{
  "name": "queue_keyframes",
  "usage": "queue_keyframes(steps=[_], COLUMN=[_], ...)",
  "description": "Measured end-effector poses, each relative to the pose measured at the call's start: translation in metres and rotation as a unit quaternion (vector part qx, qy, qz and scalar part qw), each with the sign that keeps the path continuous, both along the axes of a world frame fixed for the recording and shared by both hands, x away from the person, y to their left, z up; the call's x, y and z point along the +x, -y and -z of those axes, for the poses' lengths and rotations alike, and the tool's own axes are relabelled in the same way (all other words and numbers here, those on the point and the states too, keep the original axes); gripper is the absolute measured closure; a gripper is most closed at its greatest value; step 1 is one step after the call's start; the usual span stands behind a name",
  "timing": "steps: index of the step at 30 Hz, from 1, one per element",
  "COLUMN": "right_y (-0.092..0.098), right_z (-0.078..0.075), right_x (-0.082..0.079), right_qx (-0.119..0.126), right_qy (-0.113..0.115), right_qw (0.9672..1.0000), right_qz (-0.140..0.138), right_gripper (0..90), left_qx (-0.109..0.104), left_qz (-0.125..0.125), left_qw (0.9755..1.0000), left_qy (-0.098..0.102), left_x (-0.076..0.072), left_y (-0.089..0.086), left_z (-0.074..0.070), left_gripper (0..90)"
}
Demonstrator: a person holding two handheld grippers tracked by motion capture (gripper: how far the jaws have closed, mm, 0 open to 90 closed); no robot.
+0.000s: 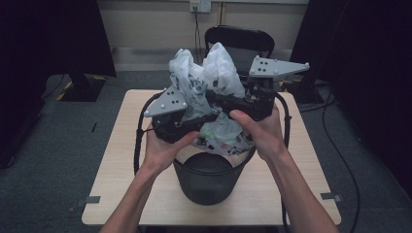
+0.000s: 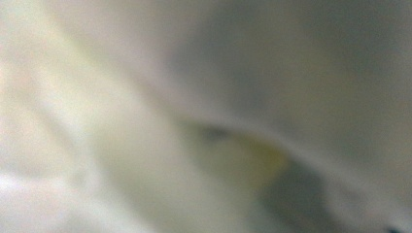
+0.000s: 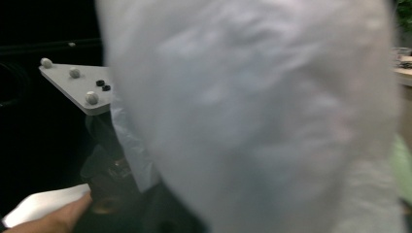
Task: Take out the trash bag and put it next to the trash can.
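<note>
A white plastic bag (image 1: 214,73) with dark print is held up over a black mesh bin (image 1: 209,179) that stands on the table. My left gripper (image 1: 206,117) reaches in from the left with its jaws buried in the bag's lower folds, shut on the plastic. My right gripper (image 1: 214,97) comes in from the right at the bag's middle; the plastic hides its jaw tips. In the left gripper view the bag (image 2: 145,121) is a blur pressed against the lens. The bag (image 3: 262,121) also covers most of the right gripper view, with the left gripper's grey plate (image 3: 77,87) beside it.
The light wooden table (image 1: 121,145) is small, with the bin near its front middle. A black folding chair (image 1: 243,41) stands behind the table against the wall. Dark curtains hang at both sides, and cables trail on the grey carpet at the right.
</note>
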State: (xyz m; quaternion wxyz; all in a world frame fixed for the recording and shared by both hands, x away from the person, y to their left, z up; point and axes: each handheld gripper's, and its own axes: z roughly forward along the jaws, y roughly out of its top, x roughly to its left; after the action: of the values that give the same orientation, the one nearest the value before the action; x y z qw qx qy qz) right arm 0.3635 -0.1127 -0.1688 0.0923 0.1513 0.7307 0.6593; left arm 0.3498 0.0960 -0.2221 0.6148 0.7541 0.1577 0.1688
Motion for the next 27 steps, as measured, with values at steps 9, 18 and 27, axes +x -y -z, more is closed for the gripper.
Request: queue_keyframes(steps=[9, 18, 27], right_y=[0.016, 0.053, 0.057], right_z=[0.000, 0.007, 0.027], right_x=[-0.007, -0.019, -0.011], right_qx=[0.005, 0.011, 0.012], right_qy=[0.013, 0.030, 0.015], right_qw=[0.9985, 0.9961, 0.9976], right_qz=[0.053, 0.082, 0.067], right_gripper=[24.4, 28.2, 41.8], left_qx=[-0.027, -0.045, -0.081], left_qz=[-0.011, -0.020, -0.002], left_qw=[0.9995, 0.9988, 0.9967], left_qy=[-0.011, -0.005, -0.007], left_x=[0.005, 0.007, 0.013], left_y=[-0.024, -0.042, -0.043], left_z=[-0.007, -0.021, -0.031], left_gripper=[87.1, 86.9, 86.9])
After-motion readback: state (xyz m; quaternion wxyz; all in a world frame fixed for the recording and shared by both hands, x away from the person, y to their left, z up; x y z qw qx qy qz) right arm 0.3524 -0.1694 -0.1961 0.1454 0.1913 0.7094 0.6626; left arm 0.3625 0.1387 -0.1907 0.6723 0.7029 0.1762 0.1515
